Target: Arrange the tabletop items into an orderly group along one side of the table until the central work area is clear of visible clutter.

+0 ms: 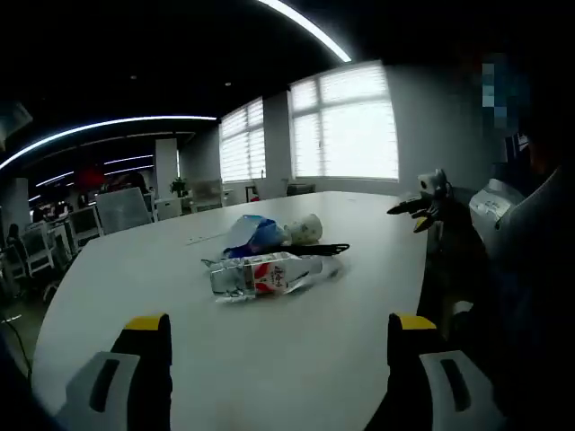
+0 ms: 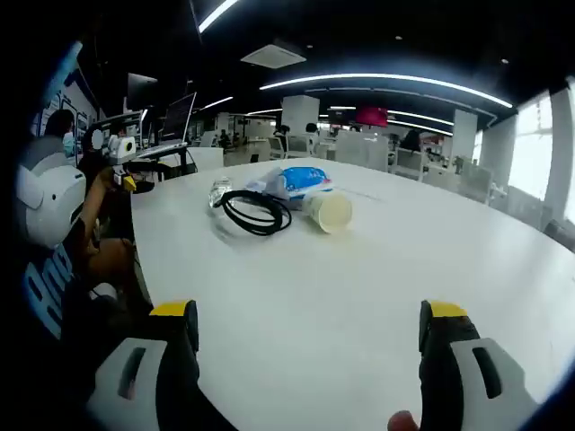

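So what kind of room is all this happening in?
It looks like an open-plan office. A large white table sits in the foreground, with rows of desks, monitors and office chairs behind it, under long ceiling strip lights. One wall has big windows with blinds.

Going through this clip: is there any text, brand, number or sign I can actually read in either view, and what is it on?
None can be read.
Bottle: red and white label, print too blurred.
Blue packet: markings too small.
Person's dark shirt: large blue letters, cut off and distorted, not legible.
Cup, cable: no print visible.
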The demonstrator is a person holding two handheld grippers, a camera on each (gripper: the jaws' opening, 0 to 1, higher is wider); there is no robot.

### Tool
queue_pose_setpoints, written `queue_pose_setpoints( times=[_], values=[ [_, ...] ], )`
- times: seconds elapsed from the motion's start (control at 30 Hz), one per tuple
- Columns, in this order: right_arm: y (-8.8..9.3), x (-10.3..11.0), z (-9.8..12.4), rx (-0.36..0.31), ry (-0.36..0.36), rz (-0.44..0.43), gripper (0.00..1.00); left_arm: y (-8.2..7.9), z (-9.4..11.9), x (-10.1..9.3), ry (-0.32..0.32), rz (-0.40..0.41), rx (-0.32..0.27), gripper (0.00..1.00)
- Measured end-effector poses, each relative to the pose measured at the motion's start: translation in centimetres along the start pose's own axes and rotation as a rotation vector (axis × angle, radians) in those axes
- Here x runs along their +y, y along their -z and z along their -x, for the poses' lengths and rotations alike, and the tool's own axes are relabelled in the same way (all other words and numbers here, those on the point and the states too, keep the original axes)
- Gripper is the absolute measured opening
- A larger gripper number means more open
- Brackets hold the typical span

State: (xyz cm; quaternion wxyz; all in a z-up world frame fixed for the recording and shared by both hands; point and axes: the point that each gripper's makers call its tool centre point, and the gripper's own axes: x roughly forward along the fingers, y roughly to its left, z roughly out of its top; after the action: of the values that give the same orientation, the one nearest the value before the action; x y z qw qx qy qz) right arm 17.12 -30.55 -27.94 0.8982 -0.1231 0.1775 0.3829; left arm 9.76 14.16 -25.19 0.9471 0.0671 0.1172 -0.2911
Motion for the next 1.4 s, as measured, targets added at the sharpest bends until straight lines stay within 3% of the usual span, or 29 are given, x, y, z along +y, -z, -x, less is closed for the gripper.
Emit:
queue_pose_setpoints(
  times=[0.63,0.93,1.4],
  values=[
    [0.4,0.4,-0.1,0.01,-0.009,-0.004,1.0,0.0,-0.7,-0.5,0.03,-0.028,0.018,1.0],
    [0.3,0.6,-0.2,0.005,-0.017,-0.002,1.0,-1.1,-1.6,-1.5,0.084,-0.054,0.014,1.0],
    [0.4,0.9,-0.1,-0.002,-0.026,-0.002,1.0,-1.5,-2.8,-2.1,0.128,-0.101,0.046,1.0]
  ],
)
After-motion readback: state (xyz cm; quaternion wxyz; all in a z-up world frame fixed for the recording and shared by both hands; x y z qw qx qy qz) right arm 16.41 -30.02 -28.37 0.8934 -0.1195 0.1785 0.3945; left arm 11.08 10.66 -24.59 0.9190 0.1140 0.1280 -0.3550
